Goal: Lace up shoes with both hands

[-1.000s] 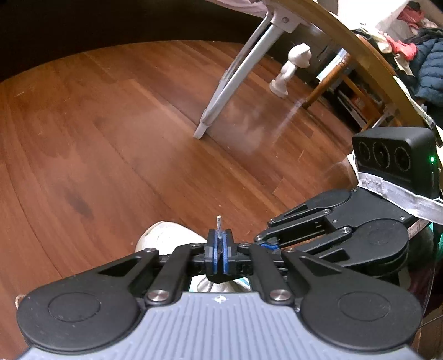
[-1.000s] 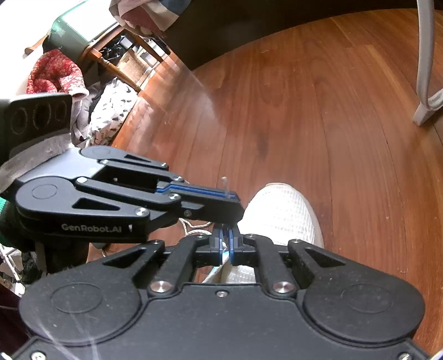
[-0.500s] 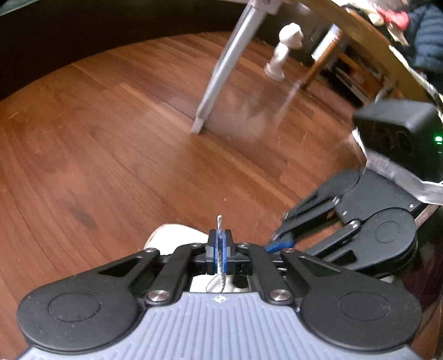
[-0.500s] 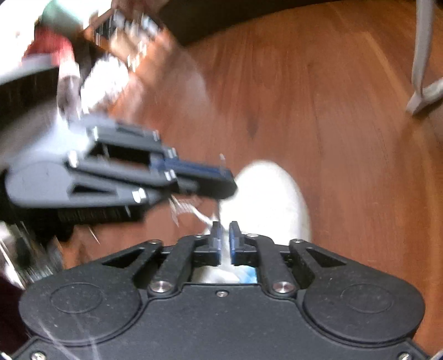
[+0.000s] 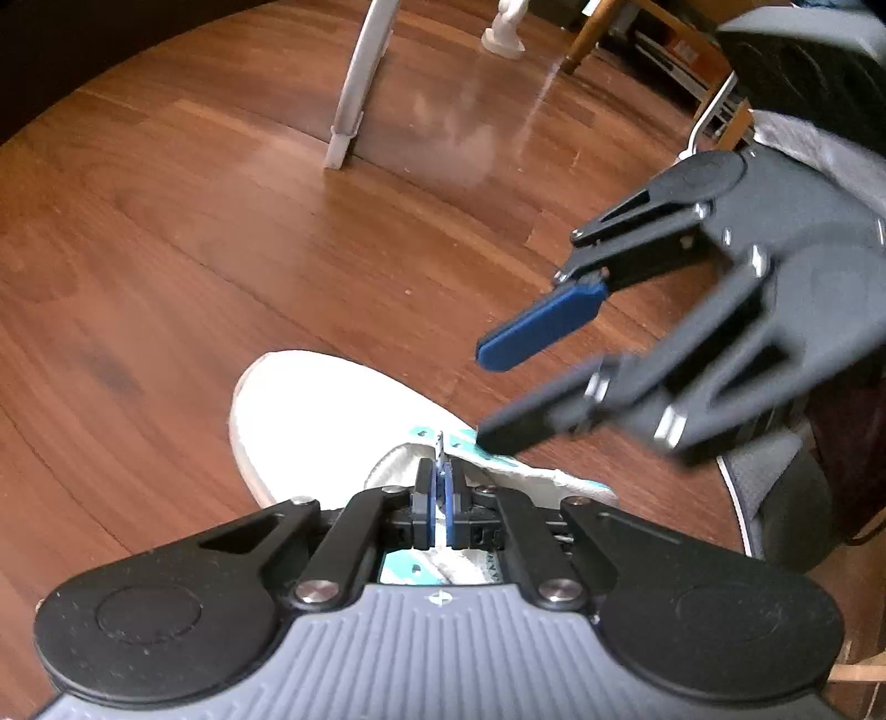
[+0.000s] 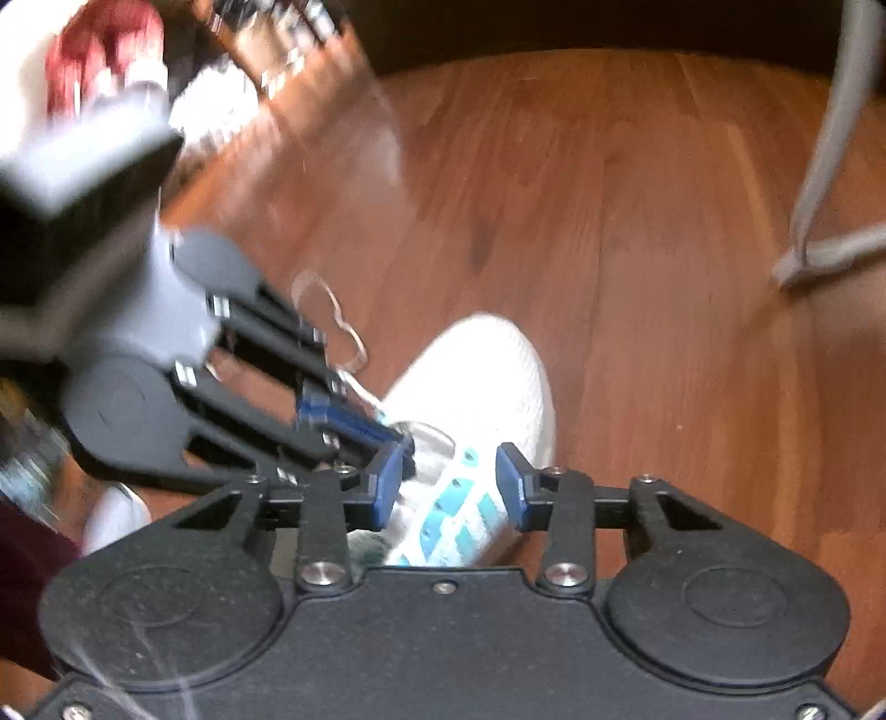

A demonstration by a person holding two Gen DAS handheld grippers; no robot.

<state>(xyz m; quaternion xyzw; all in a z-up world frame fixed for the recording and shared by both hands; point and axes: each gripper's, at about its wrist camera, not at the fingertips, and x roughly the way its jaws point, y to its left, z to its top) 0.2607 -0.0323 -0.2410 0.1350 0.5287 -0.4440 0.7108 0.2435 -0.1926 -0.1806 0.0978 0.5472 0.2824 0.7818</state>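
Observation:
A white shoe (image 5: pixel 326 410) with teal eyelet strips lies on the wooden floor, toe pointing away. My left gripper (image 5: pixel 440 487) is shut on the white shoelace (image 5: pixel 440 443), whose tip pokes out above the pads over the shoe's tongue. In the left wrist view my right gripper (image 5: pixel 498 387) hangs open to the right of the shoe, one blue pad raised. From the right wrist view the same right gripper (image 6: pixel 448 487) stands open over the shoe (image 6: pixel 476 387) and its teal eyelets, nothing between its fingers. The left gripper (image 6: pixel 382 437) reaches in from the left, a loop of lace (image 6: pixel 332 327) trailing behind it.
A white furniture leg (image 5: pixel 354 94) stands on the floor beyond the shoe, with a wooden chair leg (image 5: pixel 581 39) and a white object (image 5: pixel 504 33) further back. A grey frame foot (image 6: pixel 819 177) sits at the right. Cluttered fabric (image 6: pixel 99 61) lies at the far left.
My right gripper has opened and let go of the lace, swinging to the right of the shoe. The left gripper stays shut on the lace and has dropped closer to the shoe's tongue.

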